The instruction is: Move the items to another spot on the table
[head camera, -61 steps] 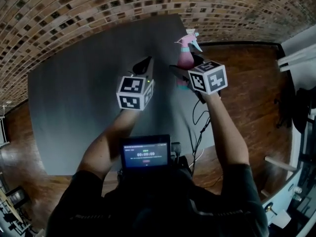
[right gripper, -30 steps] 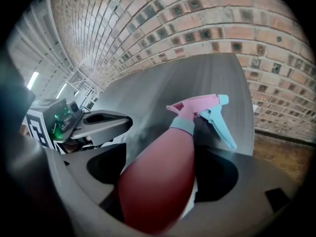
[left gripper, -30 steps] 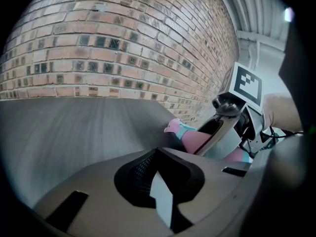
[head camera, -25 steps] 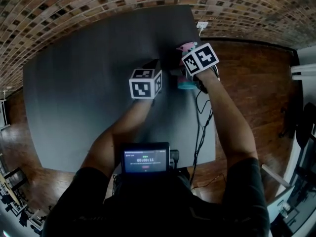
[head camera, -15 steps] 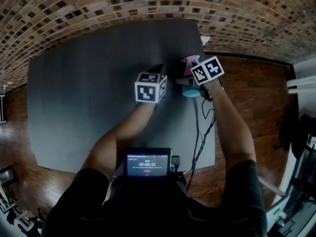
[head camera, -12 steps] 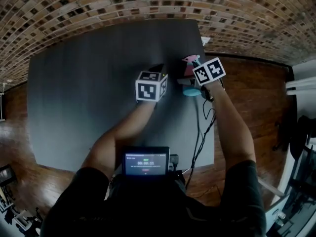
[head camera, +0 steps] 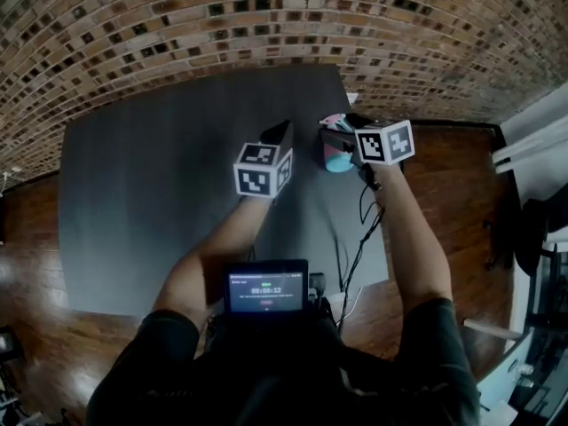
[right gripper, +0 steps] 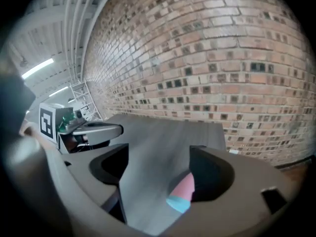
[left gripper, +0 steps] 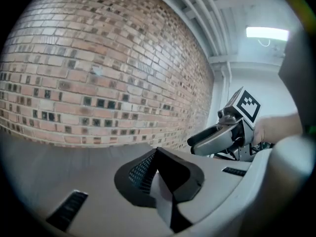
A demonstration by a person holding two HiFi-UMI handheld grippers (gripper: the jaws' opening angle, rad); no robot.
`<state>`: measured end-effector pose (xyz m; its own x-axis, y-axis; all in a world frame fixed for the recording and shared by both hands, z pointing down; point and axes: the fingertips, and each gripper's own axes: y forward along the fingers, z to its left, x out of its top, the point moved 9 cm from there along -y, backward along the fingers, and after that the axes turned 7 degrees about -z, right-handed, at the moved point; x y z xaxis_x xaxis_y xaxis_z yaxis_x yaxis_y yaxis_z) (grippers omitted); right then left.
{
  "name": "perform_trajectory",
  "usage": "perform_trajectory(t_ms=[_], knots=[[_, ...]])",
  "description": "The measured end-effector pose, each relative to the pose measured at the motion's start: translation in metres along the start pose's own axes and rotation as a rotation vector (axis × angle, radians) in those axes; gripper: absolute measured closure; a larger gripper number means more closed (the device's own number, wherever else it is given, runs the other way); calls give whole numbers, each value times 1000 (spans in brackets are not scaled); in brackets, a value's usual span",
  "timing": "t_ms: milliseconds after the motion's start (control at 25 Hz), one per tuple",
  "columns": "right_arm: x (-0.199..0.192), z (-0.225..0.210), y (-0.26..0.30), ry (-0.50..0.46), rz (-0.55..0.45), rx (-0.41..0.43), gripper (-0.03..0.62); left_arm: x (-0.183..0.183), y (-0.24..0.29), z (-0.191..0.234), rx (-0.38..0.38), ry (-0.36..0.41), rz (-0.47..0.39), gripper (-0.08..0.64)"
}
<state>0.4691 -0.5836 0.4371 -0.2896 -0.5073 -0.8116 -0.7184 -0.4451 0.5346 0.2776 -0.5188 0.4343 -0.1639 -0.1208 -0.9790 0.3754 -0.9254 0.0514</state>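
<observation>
Grey table (head camera: 160,193) w/ pink spray bottle (head camera: 335,156) nr far-right corner.

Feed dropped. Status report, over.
Left gripper shut, empty. Right gripper open, fingers just closing, gripping nothing. Pink spray bottle with teal base on dark grey table below them. Nothing obstructing.

Dim, even light; ceiling strip lamp (left gripper: 267,32) glares; strong fisheye bending; table (right gripper: 158,147) motion-blurred.

Pink bottle (right gripper: 183,187) with teal base; dark grey table (head camera: 160,176); red-brown brick wall (head camera: 266,16).
</observation>
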Motion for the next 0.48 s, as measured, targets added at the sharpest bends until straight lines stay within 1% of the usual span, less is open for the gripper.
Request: perform_trajectory(t_ms=[80, 120, 160, 240, 320, 400, 480], knots=[[9, 29, -25, 5, -80, -2, 305, 22, -26, -5, -18, 14, -54, 561], [12, 43, -36, 5, -107, -3, 328, 33, -39, -6, -25, 25, -79, 561], [15, 55, -46, 0, -126, -7, 329, 44, -51, -7, -30, 37, -104, 561], [18, 81, -66, -39, -158, -24, 392, 62, -77, -10, -38, 60, -147, 561], [20, 109, -88, -91, -199, -47, 394, 80, -102, -16, -54, 77, -185, 561], [21, 138, -112, -128, -254, -66, 455, 98, -129, -28, -90, 103, -226, 561], [18, 163, -135, -149, -307, -73, 482, 113, -154, -42, -127, 132, -263, 561]])
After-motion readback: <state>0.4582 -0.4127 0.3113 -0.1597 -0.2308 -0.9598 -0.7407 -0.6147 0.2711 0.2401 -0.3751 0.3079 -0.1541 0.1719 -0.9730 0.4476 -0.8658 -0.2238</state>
